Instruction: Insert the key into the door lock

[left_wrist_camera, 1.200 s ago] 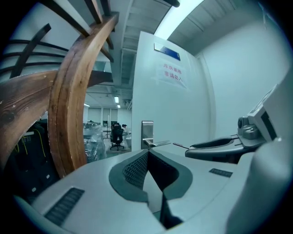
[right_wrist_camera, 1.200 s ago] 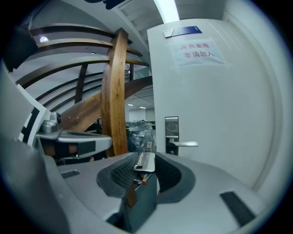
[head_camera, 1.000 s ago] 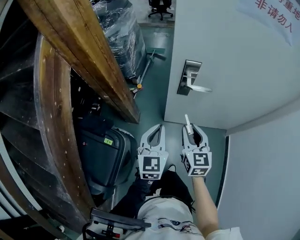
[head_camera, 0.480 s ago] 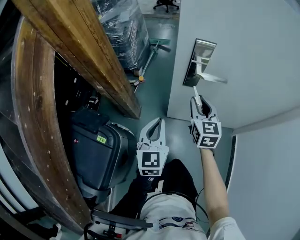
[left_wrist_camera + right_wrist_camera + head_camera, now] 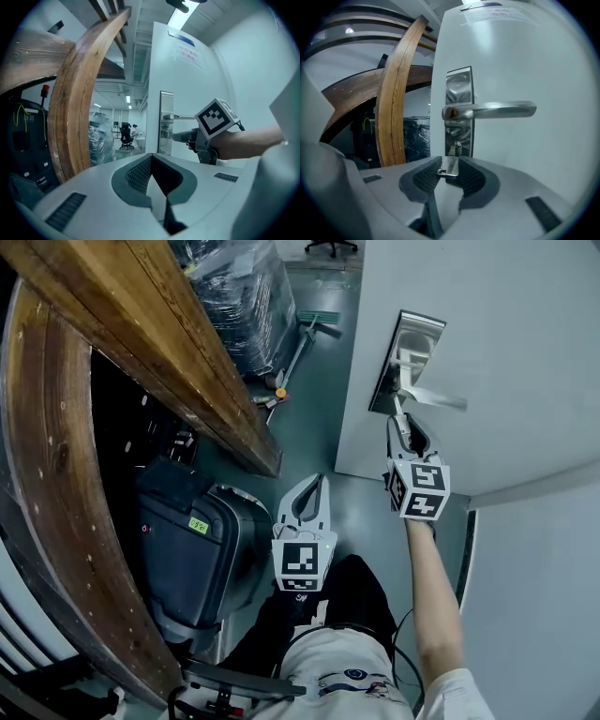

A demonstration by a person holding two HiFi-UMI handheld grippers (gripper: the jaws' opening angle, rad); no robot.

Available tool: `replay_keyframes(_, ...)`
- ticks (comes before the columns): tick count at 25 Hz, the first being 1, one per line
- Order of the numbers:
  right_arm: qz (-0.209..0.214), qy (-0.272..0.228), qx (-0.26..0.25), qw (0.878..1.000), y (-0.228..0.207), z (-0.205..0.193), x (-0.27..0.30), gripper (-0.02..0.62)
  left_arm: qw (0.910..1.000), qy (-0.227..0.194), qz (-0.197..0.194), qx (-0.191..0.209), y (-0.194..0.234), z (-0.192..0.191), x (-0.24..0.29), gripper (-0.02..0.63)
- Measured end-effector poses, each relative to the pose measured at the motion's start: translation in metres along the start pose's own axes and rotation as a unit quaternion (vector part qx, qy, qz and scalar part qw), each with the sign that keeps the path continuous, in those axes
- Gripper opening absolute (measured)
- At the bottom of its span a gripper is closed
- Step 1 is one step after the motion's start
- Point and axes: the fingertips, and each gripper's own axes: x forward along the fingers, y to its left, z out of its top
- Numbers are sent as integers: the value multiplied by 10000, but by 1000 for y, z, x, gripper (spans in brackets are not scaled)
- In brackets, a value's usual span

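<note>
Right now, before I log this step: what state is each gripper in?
Left gripper: closed, nothing in it.
Right gripper: closed on the key.

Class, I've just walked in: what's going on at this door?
A person holds a claw in each hand. The right claw grips a key, its tip at the keyhole under the lever handle; whether it has entered is unclear. The left claw is held back from the door, shut and empty.
</note>
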Motion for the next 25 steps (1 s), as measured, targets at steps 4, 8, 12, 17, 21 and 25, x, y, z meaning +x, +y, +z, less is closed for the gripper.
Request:
replay_keyframes(4, 27, 9, 58, 10000, -3, 0, 5, 118, 10000, 2, -12, -11, 1, -1, 5, 5)
replay_keyframes(8, 74, 85, 93, 9999, -5, -5, 9, 118, 10000, 35, 0, -22, 2, -2, 6, 5)
replay_keyframes(12, 118, 69, 105, 9999, -3, -6, 11, 118, 10000, 22, -2, -14, 3, -1, 6, 5)
replay_keyframes(17, 117, 20, 127, 9998, -1, -4, 10, 118, 10000, 32, 29, -20, 5, -3, 7, 5)
replay_keyframes(21, 120, 21, 101, 9999, -3, -3, 10, 118, 10000, 47, 13, -28, 3, -3, 7, 5)
replay_keyframes(25, 142, 1, 82, 9999, -2, -2, 9, 118, 10000, 49, 13, -26, 4, -5, 9, 5)
